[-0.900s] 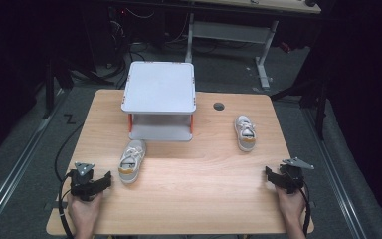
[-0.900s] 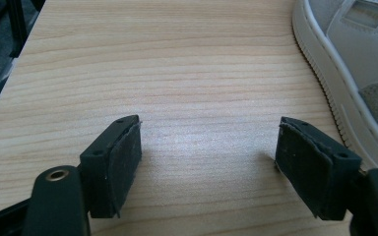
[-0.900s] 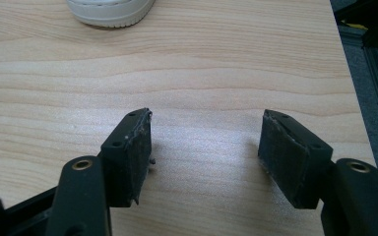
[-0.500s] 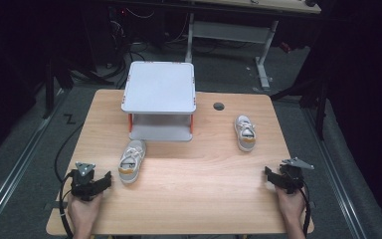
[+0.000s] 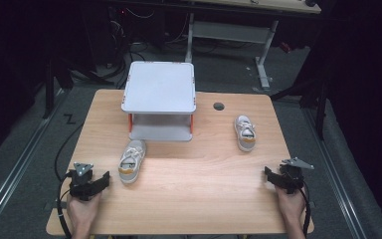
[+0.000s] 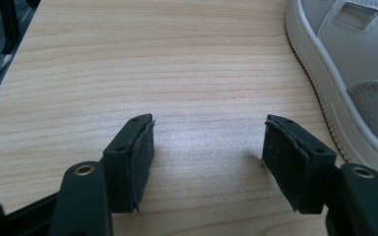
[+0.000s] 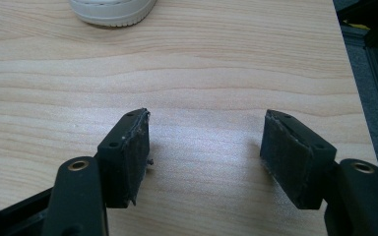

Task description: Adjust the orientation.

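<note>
Nothing had shifted over the last second: both grippers sat where they had been, parked at the near edge of the worktop [image 5: 179, 209], and neither shoe had budged. So the work had not started yet, as I judged it.

The left gripper [image 5: 95, 182] rested at the near left corner, held in the person's hand, its jaws spread wide with only bare wood between them. In the left gripper view the same gap showed [image 6: 207, 157], and the left shoe [image 6: 354, 73] lay just beside the right-hand jaw, close but apart. On the worktop that left shoe [image 5: 132, 160] pointed its toe toward the near edge, sitting just in front of the small two-tier shelf [image 5: 160, 89] that stood against the far edge.

The right gripper [image 5: 278, 175] waited at the near right corner, jaws equally wide and empty (you could see the wood grain straight through the gap [image 7: 205, 155]). The right shoe [image 5: 245, 133] lay toward the right edge, well apart from it; only the sole's rim [image 7: 112, 11] peeped in at the top of the right gripper view.

My guess: the left shoe would be the easy first pick, a short reach forward and to the side, with the shelf a likely place for the pair.
</note>
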Action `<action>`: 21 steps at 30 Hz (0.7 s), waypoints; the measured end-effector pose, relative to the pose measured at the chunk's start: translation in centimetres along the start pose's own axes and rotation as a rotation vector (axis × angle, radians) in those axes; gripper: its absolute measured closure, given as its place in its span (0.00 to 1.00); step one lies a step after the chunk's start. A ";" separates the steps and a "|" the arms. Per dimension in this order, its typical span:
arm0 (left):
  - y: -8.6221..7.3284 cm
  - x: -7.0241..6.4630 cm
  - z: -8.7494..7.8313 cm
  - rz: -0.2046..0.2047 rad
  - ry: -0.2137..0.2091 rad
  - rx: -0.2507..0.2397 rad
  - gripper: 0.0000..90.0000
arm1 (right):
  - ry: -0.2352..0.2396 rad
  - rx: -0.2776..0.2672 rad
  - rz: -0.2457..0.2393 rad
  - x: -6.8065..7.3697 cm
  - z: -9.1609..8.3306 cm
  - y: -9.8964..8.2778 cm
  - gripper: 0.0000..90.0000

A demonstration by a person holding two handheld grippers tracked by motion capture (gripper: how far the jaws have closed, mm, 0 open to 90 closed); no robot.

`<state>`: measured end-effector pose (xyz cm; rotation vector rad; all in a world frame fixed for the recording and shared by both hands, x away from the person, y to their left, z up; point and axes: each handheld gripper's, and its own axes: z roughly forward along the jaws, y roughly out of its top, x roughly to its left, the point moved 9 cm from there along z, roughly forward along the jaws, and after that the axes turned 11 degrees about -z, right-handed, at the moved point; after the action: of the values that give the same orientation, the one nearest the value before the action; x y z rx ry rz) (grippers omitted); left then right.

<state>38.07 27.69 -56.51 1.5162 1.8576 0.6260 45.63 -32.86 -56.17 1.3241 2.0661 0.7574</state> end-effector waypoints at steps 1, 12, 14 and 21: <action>0.0 0.1 -0.2 -0.005 0.000 -0.001 0.41 | 0.000 0.000 0.000 0.0 0.0 0.0 0.39; 0.4 -0.1 -2.3 -0.011 -0.028 -0.020 0.44 | 0.000 0.000 0.000 0.0 0.0 0.0 0.39; 0.6 -0.3 -2.9 -0.015 -0.040 -0.023 0.47 | 0.000 0.000 0.000 0.0 0.0 0.0 0.39; 2.1 -1.8 -4.8 0.002 -0.084 -0.046 0.50 | 0.000 0.000 0.000 0.0 0.0 0.0 0.39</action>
<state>36.13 26.54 -51.43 1.4919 1.7672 0.5937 45.63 -32.86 -56.17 1.3237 2.0664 0.7573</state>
